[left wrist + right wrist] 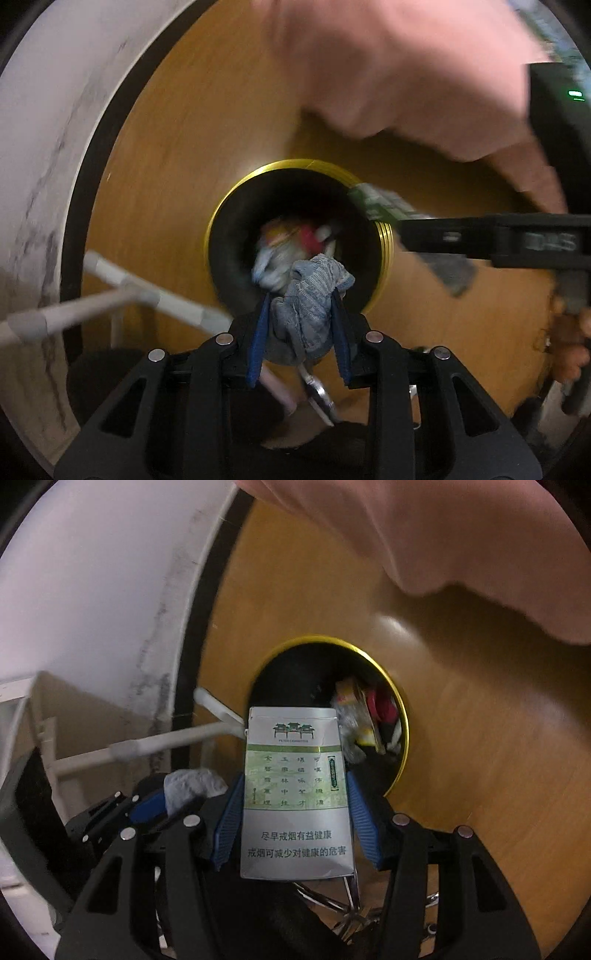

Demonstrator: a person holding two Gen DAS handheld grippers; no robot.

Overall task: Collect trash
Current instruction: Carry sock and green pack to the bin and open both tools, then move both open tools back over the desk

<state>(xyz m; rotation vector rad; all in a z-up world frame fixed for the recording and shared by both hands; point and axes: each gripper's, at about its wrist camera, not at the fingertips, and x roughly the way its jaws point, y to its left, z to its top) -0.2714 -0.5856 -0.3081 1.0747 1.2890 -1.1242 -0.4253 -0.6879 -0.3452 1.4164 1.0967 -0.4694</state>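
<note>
Silver cigarette pack [297, 794] stands lengthwise between right gripper [297, 812] pads.

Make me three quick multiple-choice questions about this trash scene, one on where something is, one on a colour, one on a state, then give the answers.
1. Where is the bin opening, seen from the left wrist view?
A. Just beyond the left gripper
B. On a shelf
C. Behind the camera

2. What colour is the bin's rim?
A. Red
B. Gold
C. White

3. What is the right gripper doing?
A. Standing open and empty
B. Holding a cigarette pack
C. Holding a bottle

Answers: 1 A, the bin's dark mouth sits right past the gripper, which grips a crumpled grey tissue. 2 B, a gold ring edges the bin's mouth. 3 B, the blue pads press both sides of the pack.
</note>
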